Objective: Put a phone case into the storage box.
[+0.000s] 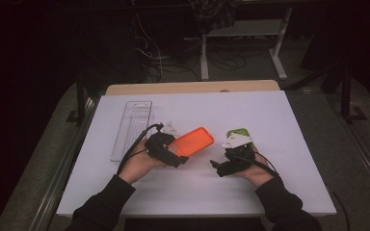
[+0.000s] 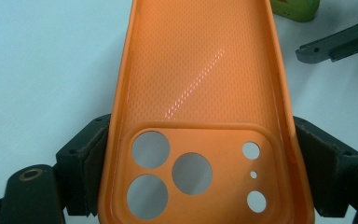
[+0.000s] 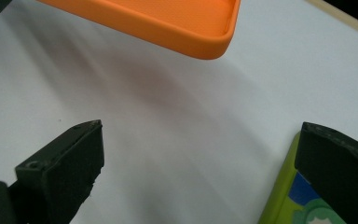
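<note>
An orange phone case hangs just above the white table surface, inner side up, its camera cut-outs at the near end. My left gripper is shut on that end, and its pads press both long sides. To the right, my right gripper is open with nothing between its jaws. A green object with a blue and white print lies on the table right beside its right-hand jaw, and shows past the grey plate. The case's far corner floats ahead of the right gripper.
A clear plastic tray lies lengthwise at the left of the white table top. A wooden edge runs along the back. Beyond it the dark floor holds desk legs and cables.
</note>
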A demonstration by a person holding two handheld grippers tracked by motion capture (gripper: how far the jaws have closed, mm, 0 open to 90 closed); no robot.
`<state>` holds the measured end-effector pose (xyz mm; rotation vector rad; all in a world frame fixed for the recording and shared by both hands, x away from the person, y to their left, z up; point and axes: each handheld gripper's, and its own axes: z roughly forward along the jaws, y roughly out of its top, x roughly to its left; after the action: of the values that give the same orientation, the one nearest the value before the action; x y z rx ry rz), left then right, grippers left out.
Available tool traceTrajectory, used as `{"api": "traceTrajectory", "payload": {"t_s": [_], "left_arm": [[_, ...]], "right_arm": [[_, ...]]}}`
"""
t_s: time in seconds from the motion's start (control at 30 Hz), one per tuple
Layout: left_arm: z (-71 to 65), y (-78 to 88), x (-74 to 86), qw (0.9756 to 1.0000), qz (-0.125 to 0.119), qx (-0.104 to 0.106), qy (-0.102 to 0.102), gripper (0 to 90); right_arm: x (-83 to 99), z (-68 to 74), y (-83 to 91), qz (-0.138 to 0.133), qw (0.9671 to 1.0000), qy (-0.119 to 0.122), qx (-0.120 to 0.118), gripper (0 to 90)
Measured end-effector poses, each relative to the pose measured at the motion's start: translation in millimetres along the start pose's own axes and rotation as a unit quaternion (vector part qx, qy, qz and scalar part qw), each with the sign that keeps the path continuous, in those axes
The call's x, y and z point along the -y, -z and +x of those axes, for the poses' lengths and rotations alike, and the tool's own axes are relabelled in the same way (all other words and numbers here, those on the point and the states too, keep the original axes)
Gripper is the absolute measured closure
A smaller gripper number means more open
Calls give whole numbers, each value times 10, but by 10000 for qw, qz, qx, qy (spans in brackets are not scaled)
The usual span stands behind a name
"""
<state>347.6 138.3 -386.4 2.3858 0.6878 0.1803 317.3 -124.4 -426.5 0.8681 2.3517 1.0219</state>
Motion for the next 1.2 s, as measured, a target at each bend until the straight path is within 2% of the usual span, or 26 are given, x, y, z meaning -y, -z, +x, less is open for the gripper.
{"api": "traceTrajectory", "payload": {"t_s": [0.03,0.13,0.37,0.47,0.5,0.53,0.67,0.7,0.77,0.93,0.97,1.0,1.07,1.1,1.13,1.17,1.2], "left_arm": [[2,-2,2,10000,-11,-3,-7,162],[2,0,2,10000,-4,3,-10,162],[-7,-7,1,10000,36,25,-28,162],[-12,-8,0,10000,39,38,-27,162],[-13,-6,-1,10000,52,39,-24,162],[-14,-5,-2,10000,55,40,-18,162],[-12,-3,-6,10000,56,39,-60,162],[-11,-3,-7,10000,53,43,-71,162],[-8,-2,-10,9999,59,48,-100,162],[-7,0,-11,9999,73,62,-105,162],[-7,-2,-10,9999,66,52,-111,162],[-7,-1,-10,9999,66,56,-115,162],[-3,2,-13,9998,73,40,-171,162],[9,4,-17,9995,110,56,-276,162],[9,4,-17,9995,110,56,-276,162],[5,-4,-13,9996,76,59,-262,162],[-25,-23,-8,10000,-62,42,-58,162]], "right_arm": [[-9,18,10,-17,9999,73,74,6],[-19,28,21,-44,9999,96,135,6],[-33,67,44,-116,9979,528,352,6],[-38,83,51,-153,9974,577,394,5],[-43,91,60,-173,9960,740,463,6],[-43,91,60,-173,9960,740,463,6],[-57,120,71,-196,9923,1048,629,6],[-61,138,73,-211,9899,1209,713,6],[-62,145,73,-206,9891,1256,737,6],[-60,184,63,-185,9817,1657,917,6],[-59,199,57,-179,9766,1890,1015,6],[-59,199,57,-179,9766,1890,1015,6],[-56,228,55,-177,9728,2045,1077,6],[-53,258,51,-180,9698,2154,1128,6],[-53,258,51,-180,9698,2154,1128,6],[-52,267,49,-193,9676,2231,1165,6],[-51,285,45,-198,9633,2377,1229,6]]}}
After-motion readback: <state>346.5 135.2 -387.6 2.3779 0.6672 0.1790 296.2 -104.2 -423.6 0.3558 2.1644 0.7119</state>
